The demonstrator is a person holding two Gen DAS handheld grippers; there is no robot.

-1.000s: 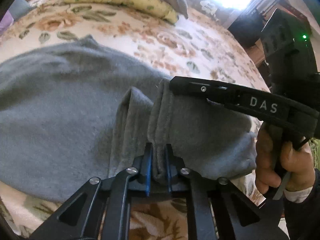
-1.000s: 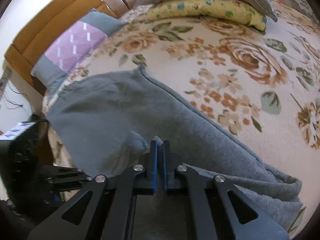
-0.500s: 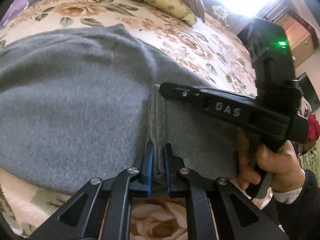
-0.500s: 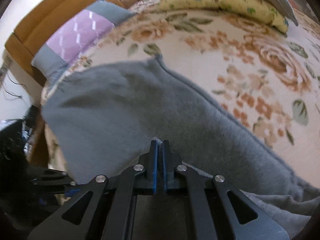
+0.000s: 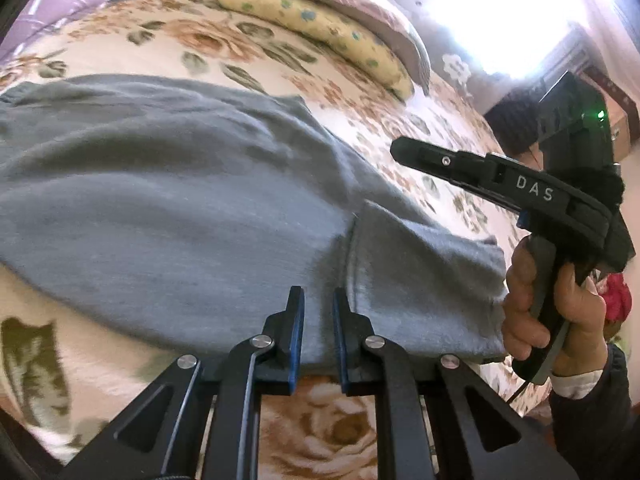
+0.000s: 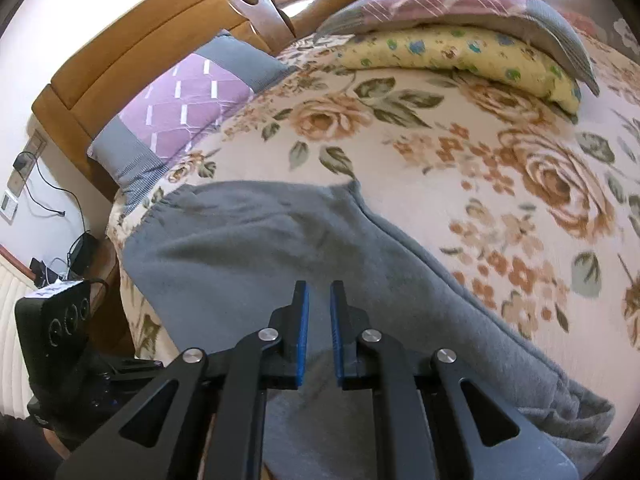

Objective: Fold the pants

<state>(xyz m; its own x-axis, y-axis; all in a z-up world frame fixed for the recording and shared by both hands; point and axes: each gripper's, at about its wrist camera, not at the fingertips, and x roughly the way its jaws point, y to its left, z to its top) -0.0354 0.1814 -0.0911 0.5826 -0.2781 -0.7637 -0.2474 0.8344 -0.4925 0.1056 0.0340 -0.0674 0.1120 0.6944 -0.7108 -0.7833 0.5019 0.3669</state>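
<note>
Grey sweatpants lie flat on a floral bedspread, folded lengthwise, with a leg end laid back over them at the near right. In the right wrist view the pants stretch from the waistband at upper left to the lower right. My left gripper is open a little, its tips above the near edge of the pants, holding nothing. My right gripper is open a little over the pants, empty. It also shows in the left wrist view, raised above the leg end.
A yellow floral pillow and a striped pink-grey one lie at the far side. A purple-grey pillow leans on the wooden headboard. The floral bedspread spreads right. The bed edge is at the left.
Both grippers have opened and let go of the grey fabric they pinched. The folded leg end now lies flat on the pants. The right gripper has lifted away.
</note>
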